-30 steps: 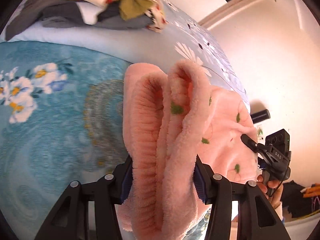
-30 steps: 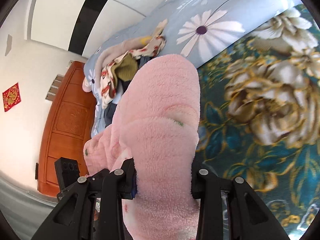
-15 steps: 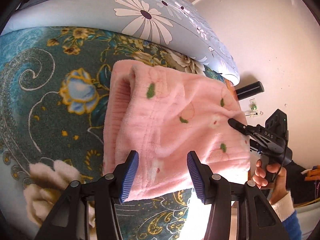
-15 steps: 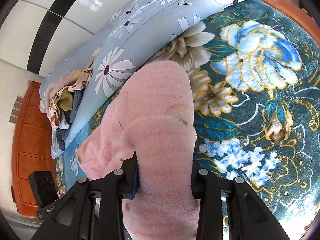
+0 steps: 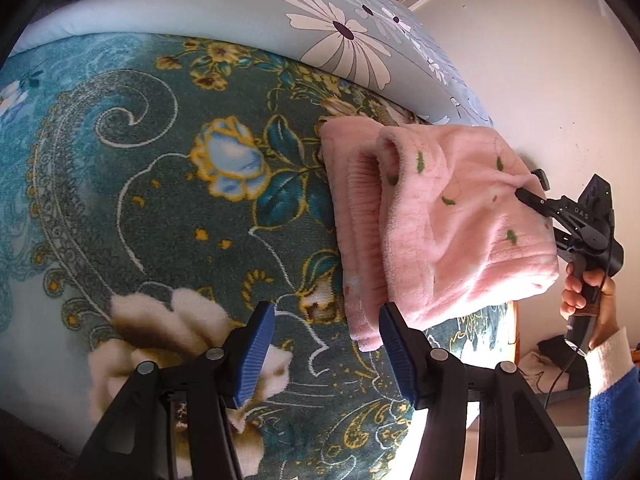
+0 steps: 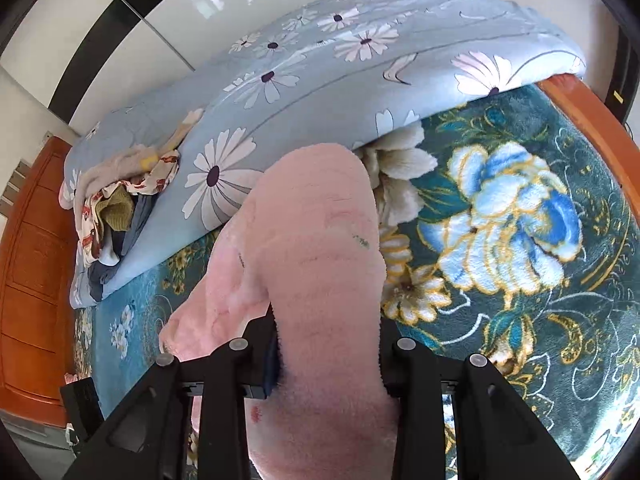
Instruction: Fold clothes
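A folded pink fleece garment (image 5: 440, 216) with small green marks lies on the teal floral blanket (image 5: 160, 200). My left gripper (image 5: 326, 346) is open and empty, just in front of the garment's near left corner. My right gripper (image 6: 328, 356) is shut on the garment's (image 6: 320, 272) other side, which bulges up between its fingers. In the left wrist view the right gripper (image 5: 532, 190) shows at the garment's far right edge, held by a hand.
A light blue daisy-print duvet (image 6: 320, 80) lies folded behind the garment. A pile of mixed clothes (image 6: 116, 208) sits at its far left end. A wooden bed frame (image 6: 584, 112) edges the blanket. A white wall (image 5: 540, 60) is to the right.
My left gripper has let go of the pink garment and pulled back to the left. The garment has come down onto the blanket. My right gripper keeps its hold.
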Demonstrator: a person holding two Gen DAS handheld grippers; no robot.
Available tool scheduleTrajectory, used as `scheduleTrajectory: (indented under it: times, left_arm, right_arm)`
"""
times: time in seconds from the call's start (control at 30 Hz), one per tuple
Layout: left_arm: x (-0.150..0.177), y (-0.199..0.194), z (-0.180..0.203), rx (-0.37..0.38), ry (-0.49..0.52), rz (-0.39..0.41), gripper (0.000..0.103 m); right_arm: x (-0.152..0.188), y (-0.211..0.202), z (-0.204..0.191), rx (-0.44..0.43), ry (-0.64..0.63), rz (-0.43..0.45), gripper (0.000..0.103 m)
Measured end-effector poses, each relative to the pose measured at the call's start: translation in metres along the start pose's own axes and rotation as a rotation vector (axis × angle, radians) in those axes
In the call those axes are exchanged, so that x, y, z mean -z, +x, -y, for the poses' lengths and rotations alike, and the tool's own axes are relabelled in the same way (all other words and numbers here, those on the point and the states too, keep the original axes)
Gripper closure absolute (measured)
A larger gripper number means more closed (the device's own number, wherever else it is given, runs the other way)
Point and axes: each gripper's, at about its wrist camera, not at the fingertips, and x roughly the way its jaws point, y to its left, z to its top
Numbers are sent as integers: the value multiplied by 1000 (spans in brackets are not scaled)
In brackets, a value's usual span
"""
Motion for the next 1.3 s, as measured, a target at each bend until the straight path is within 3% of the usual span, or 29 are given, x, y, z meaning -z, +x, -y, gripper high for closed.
scheduleTrajectory:
  times: [0.07, 0.17, 0.27, 0.43, 0.57, 0.67, 0.83, 1.03, 1.07, 1.1, 1.13, 1.2, 1.27, 1.3]
  left_arm:
    - [2, 4, 5, 3, 16, -7, 44]
    - [10, 4, 17, -17, 69, -2, 42]
    - [18, 2, 26, -32, 79, 26, 38]
    - [35, 0, 39, -73, 87, 94, 31]
    - [45, 6, 55, -130, 149, 110, 31]
    - [50, 6, 67, -160, 206, 122, 31]
    - [61, 5, 74, -223, 243, 161, 30]
    - [84, 15, 69, -264, 247, 167, 22]
    - [88, 15, 69, -273, 261, 168, 19]
    - [91, 15, 69, -285, 277, 176, 18]
    - [94, 14, 69, -299, 295, 186, 17]
    - [97, 12, 67, -308, 305, 195, 11]
    - [96, 11, 61, -278, 283, 187, 0]
    - [95, 11, 57, -254, 266, 182, 0]
  right_arm:
    - [5, 4, 6, 38, -12, -27, 62]
    - [11, -6, 21, 47, 10, 19, 55]
    - [14, -19, 39, 156, 49, 54, 55]
    - [60, -35, 13, 192, -102, 213, 55]
    - [97, -1, 6, 212, -179, 142, 55]
    - [109, 23, 16, 259, -163, 72, 55]
    - [147, 2, 6, 178, -100, 201, 55]
    - [222, 29, -16, 156, -49, 171, 55]
    - [231, 31, -17, 148, -15, 178, 46]
    - [238, 33, -19, 124, 21, 186, 31]
    - [244, 33, -21, 92, 54, 194, 26]
    - [253, 33, -28, 73, 93, 203, 20]
    - [257, 29, -35, 91, 116, 212, 19]
    - [258, 26, -38, 109, 125, 215, 17]
